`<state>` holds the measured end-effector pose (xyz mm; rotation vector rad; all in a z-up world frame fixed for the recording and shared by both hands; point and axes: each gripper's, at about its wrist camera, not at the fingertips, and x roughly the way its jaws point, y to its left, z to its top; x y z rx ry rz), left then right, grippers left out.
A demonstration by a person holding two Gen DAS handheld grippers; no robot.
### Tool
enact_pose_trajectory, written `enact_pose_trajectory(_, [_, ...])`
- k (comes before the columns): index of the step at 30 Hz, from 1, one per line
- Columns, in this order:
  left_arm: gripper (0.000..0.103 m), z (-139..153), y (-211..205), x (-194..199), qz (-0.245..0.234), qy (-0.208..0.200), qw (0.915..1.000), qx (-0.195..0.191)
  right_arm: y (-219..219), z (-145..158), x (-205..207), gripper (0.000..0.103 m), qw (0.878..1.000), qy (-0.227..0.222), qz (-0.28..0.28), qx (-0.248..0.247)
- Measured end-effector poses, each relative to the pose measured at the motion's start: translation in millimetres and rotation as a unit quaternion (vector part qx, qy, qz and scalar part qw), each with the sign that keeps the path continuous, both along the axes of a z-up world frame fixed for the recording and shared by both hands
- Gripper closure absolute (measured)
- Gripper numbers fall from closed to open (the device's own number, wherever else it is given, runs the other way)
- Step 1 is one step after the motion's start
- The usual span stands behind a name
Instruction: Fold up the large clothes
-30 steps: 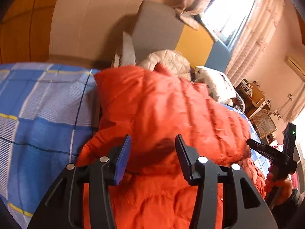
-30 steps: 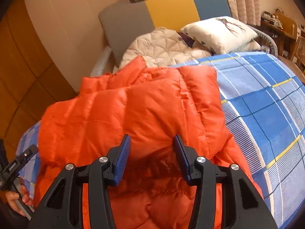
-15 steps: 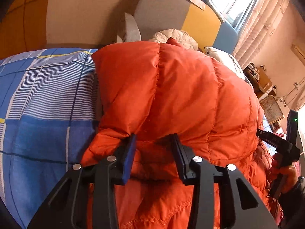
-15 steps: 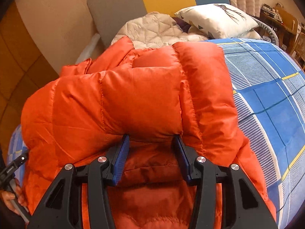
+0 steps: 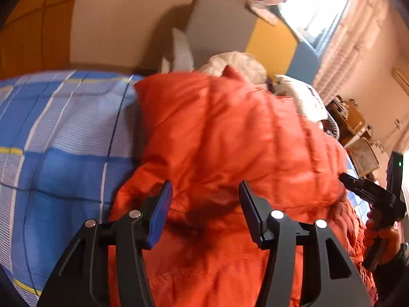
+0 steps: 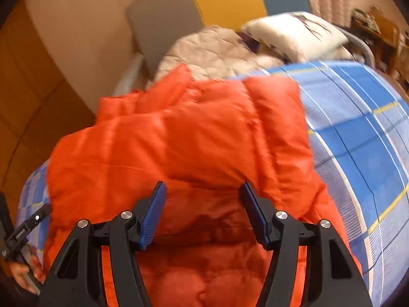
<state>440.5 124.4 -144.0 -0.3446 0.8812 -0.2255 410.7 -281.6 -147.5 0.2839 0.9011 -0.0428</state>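
Two grippers, left gripper (image 5: 204, 212) and right gripper (image 6: 203, 212), both with jaws opening, pads clear of the cloth, nothing pinched. Orange down jacket (image 6: 199, 138) on the blue checked bedspread (image 6: 370, 133), upper part doubled over the lower: apparently one fold laid, likely another plus tidying left. Long axis roughly from the grippers toward the headboard (image 6: 163, 18), collar tip pointing that way.
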Motion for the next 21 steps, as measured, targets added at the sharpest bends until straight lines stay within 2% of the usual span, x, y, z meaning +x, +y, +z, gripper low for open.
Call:
enact_pose_trajectory(4, [0.049, -13.8, 1.7, 7.9, -0.005, 0.015, 0.9999, 0.004, -6.6, -17.3, 16.6, 0.041, 1.000, 0.023, -0.002, -0.001])
enact_pose_trajectory(8, [0.049, -8.9, -3.7, 5.8, -0.001, 0.017, 0.9996, 0.024, 0.2, -23.3, 32.4, 0.039, 0.999, 0.040, 0.006, -0.024])
enact_pose_trajectory(10, [0.038, -2.4, -2.1, -6.0, 0.004, 0.009, 0.9998, 0.019, -1.4, -19.7, 27.4, 0.037, 0.999, 0.040, 0.009, -0.017])
enact_pose_trajectory(13, [0.036, 5.0, 5.2, -31.1, 0.012, 0.002, 0.9998, 0.013, -8.5, -12.2, 6.7, 0.030, 0.999, 0.035, 0.015, 0.000])
enact_pose_trajectory(15, [0.035, 8.9, 12.6, -49.2, 0.019, -0.003, 0.9997, 0.011, -12.5, -5.6, -13.5, 0.028, 0.999, 0.032, 0.028, -0.007])
enact_pose_trajectory(17, [0.035, 10.2, 24.3, -72.8, 0.025, -0.005, 0.9996, -0.008, -18.7, -0.4, -35.4, 0.026, 0.998, 0.038, 0.037, -0.017])
enact_pose_trajectory(21, [0.035, 4.2, 45.7, -120.4, 0.036, -0.004, 0.9993, -0.014, -48.2, 3.2, -83.8, 0.025, 0.998, 0.048, 0.028, -0.020])
